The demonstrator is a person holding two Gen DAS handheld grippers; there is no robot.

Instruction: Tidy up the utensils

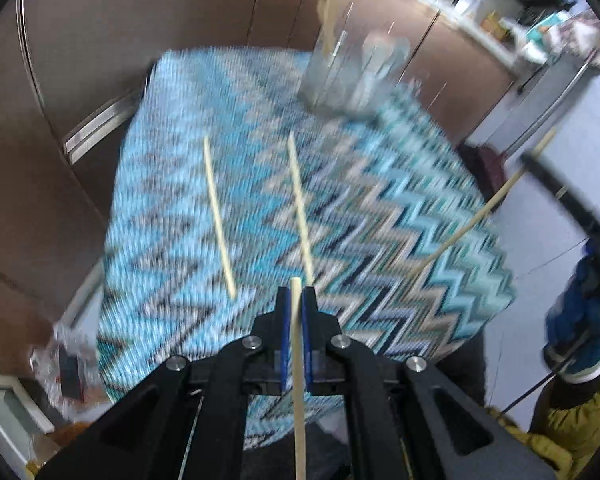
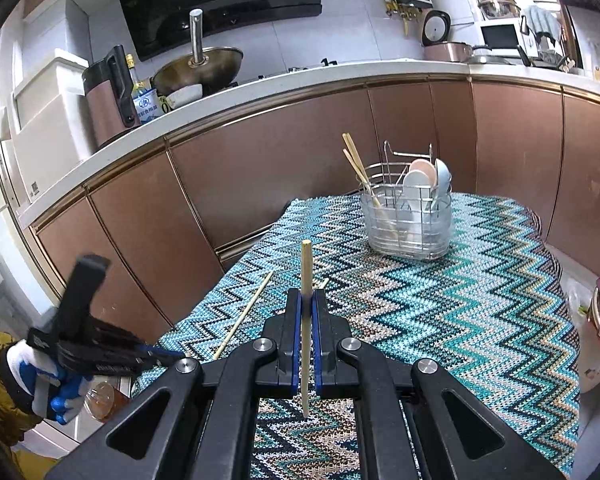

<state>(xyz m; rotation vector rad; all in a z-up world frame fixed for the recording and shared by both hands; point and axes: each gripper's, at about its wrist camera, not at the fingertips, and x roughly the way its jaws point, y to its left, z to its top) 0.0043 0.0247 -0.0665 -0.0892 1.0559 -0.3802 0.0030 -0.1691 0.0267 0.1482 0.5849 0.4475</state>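
I am holding one chopstick in each gripper. The left gripper (image 1: 296, 300) has its jaws pinching a chopstick (image 1: 298, 380) that runs straight back between the blue pads, its tip poking out just past them. The left wrist view is blurring, so fine detail is hard to read there. Two more chopsticks are lying on the zigzag cloth (image 1: 380, 240) covering the bench: one (image 1: 219, 218) on the left, one (image 1: 300, 210) nearer the middle, roughly parallel and apart. At the right of that view the right gripper (image 1: 560, 188) is carrying its stick (image 1: 484, 210) slanted over the bench edge, with a gloved hand (image 1: 580, 336) below it.

From the right wrist view, the right jaws are pinching that chopstick (image 2: 306, 280) upright, its thick end sticking up past the tips. The rack (image 2: 406, 216) is standing at the far side of the bench, holding chopsticks (image 2: 356, 164) in its left part and spoons (image 2: 424, 180) in its right part. One loose chopstick (image 2: 246, 314) is showing on the cloth left of my jaws. The left gripper (image 2: 88, 300) is hanging at the near left, off the bench edge.
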